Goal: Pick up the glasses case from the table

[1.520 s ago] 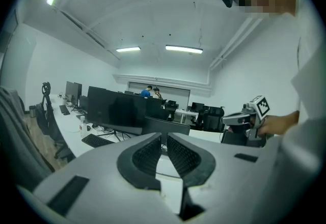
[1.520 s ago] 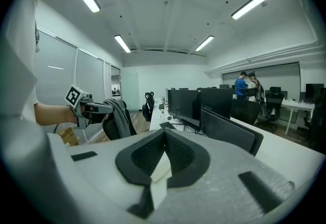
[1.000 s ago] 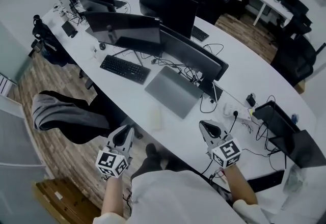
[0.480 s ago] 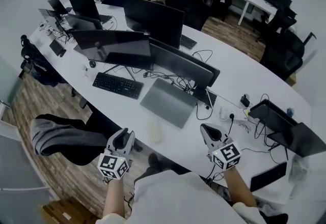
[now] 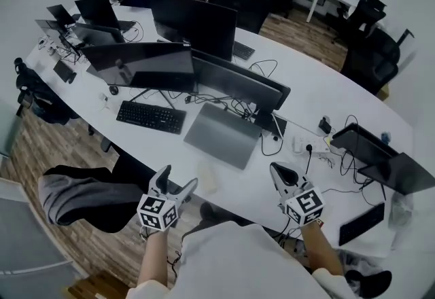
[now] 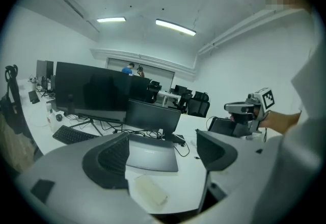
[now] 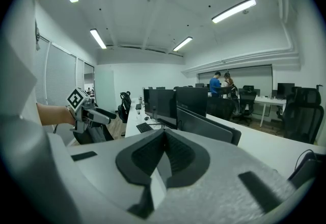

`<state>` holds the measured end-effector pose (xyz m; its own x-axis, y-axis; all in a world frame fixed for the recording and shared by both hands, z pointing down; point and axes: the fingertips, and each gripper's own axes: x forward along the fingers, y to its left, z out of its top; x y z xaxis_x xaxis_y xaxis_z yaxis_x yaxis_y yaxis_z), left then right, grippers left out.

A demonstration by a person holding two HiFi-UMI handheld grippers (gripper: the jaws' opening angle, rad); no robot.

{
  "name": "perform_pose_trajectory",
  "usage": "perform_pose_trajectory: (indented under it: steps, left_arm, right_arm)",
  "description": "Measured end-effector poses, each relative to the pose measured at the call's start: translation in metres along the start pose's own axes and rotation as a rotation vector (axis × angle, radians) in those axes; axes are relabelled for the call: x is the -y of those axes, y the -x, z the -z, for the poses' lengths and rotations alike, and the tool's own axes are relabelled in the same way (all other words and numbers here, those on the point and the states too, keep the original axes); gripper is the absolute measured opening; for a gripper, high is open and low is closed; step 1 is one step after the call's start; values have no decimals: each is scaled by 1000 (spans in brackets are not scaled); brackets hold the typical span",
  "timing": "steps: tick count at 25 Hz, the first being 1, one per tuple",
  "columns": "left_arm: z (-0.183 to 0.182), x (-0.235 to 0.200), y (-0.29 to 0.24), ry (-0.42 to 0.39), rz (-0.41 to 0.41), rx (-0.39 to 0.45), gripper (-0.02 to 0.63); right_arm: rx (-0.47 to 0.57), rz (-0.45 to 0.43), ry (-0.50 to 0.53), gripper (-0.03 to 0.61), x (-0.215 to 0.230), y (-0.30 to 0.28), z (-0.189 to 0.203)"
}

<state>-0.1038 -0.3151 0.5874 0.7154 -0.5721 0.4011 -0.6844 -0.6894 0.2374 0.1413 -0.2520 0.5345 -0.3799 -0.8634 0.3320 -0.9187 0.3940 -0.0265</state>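
White table (image 5: pixel 326 97), pale case (image 5: pixel 207 179)
Left gripper (image 5: pixel 179 179) just spread its fingers, empty, facing case; laptop (image 5: pixel 221 134) behind; right gripper (image 5: pixel 279 172) closed.

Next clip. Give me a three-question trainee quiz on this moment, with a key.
1. True or false: the left tongs are clamped on the pale cream oblong glasses case.
2. Which are shut? A) left tongs B) right tongs
3. Fill in: on the white table, the case lies just in front of a closed grey ____.
Key: 1 false: the jaws have just been opening and stand apart, the case ahead of them untouched; 2 B; 3 laptop.
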Motion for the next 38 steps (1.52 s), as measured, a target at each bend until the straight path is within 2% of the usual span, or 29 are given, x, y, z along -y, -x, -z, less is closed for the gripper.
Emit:
perform_pose_trajectory:
  steps: [12,22,30,38]
  left_arm:
    - [85,-11,-72,42,70,-235,383]
    - [186,-26,-134,32,62,-476,383]
    - [258,-47,-178,79,-21,-635,383]
    - [306,-63,-212,96,-135,-724,387]
  right_arm:
    - [-85,68,-51,-5,4,-8,34]
    - [-172,76,-85,-5,-7,-24,69]
    - [-218,89,-129,-5,-11,-30,94]
    - [-260,97,-168,-5,-13,-35,120]
